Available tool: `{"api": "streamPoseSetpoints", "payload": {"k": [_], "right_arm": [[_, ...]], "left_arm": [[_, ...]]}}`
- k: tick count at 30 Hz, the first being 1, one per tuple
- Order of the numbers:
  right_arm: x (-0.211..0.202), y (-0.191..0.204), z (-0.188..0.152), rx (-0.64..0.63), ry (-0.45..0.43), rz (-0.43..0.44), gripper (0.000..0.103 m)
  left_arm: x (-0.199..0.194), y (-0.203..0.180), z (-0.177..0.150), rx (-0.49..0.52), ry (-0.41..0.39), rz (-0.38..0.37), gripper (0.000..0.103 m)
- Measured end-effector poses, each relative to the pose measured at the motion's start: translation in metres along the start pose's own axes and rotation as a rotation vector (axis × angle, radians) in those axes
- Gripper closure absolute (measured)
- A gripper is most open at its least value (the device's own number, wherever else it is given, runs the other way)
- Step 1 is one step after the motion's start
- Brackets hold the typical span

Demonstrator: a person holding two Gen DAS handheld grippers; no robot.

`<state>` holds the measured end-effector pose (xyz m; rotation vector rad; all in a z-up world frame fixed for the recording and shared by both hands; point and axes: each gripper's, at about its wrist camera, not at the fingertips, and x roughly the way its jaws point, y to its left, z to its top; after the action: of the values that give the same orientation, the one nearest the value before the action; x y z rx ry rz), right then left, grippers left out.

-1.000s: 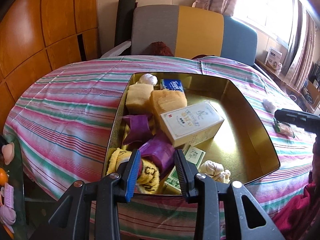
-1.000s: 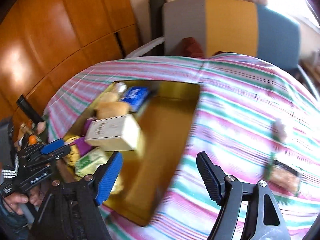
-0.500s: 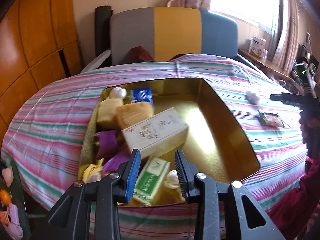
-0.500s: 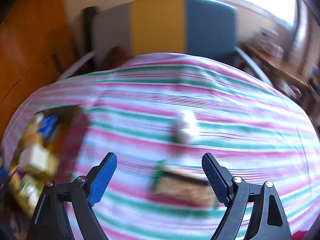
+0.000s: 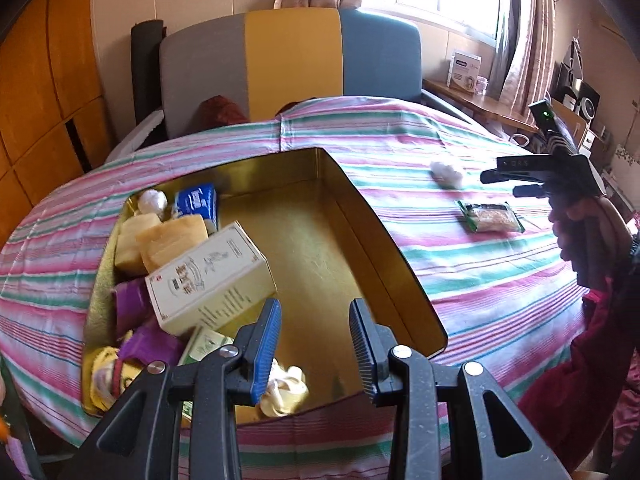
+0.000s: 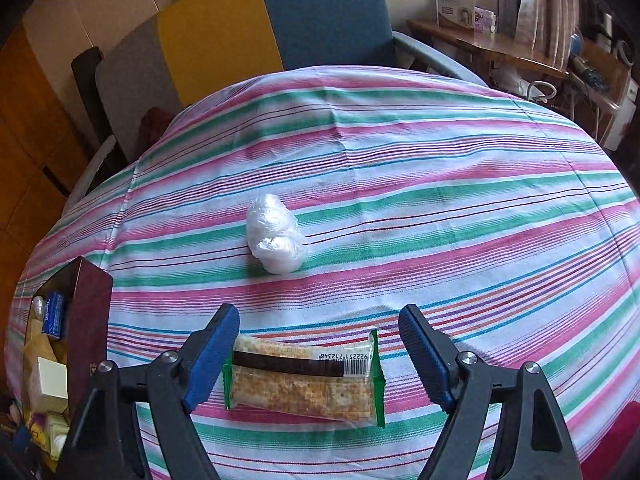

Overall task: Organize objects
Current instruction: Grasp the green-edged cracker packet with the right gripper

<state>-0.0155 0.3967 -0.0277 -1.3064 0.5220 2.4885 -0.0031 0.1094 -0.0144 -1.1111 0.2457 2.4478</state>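
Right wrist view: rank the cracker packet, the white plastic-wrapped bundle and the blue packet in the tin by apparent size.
1. cracker packet, though it lies nearest the camera
2. white plastic-wrapped bundle
3. blue packet, smallest, but it sits at the distorted frame edge, partly hidden by the tin

We see both grippers built alike: black plastic arms with triangular cut-outs, silver round screws at the joints, and ribbed blue pads on the fingers. The left gripper (image 5: 314, 344) and the right gripper (image 6: 318, 356) match, the right carrying a small green light (seen from the left wrist). The sleeve (image 5: 576, 364) is dark red.
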Motion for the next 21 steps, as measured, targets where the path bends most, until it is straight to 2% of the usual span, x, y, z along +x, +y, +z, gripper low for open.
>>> {"api": "streamPoseSetpoints", "payload": {"k": [4, 8, 12, 15, 18, 21], "right_arm": [[0.012, 0.007, 0.002, -0.026, 0.023, 0.016, 0.020], [0.030, 0.021, 0.004, -0.113, 0.052, 0.008, 0.019], [0.050, 0.023, 0.002, -0.132, 0.133, 0.015, 0.019], [0.053, 0.022, -0.006, -0.113, 0.226, 0.078, 0.018], [0.045, 0.035, -0.018, -0.183, 0.282, 0.125, 0.018], [0.045, 0.044, -0.031, -0.272, 0.292, 0.096, 0.018]], "left_arm": [[0.001, 0.001, -0.006, -0.015, 0.016, -0.011, 0.068], [0.000, 0.005, -0.009, -0.023, 0.020, -0.017, 0.068], [0.000, 0.010, -0.009, -0.037, 0.024, -0.022, 0.068], [0.003, 0.011, -0.008, -0.037, 0.028, -0.029, 0.068], [0.005, 0.010, -0.009, -0.036, 0.033, -0.037, 0.068], [0.006, 0.008, -0.009, -0.029, 0.035, -0.040, 0.068]]}}
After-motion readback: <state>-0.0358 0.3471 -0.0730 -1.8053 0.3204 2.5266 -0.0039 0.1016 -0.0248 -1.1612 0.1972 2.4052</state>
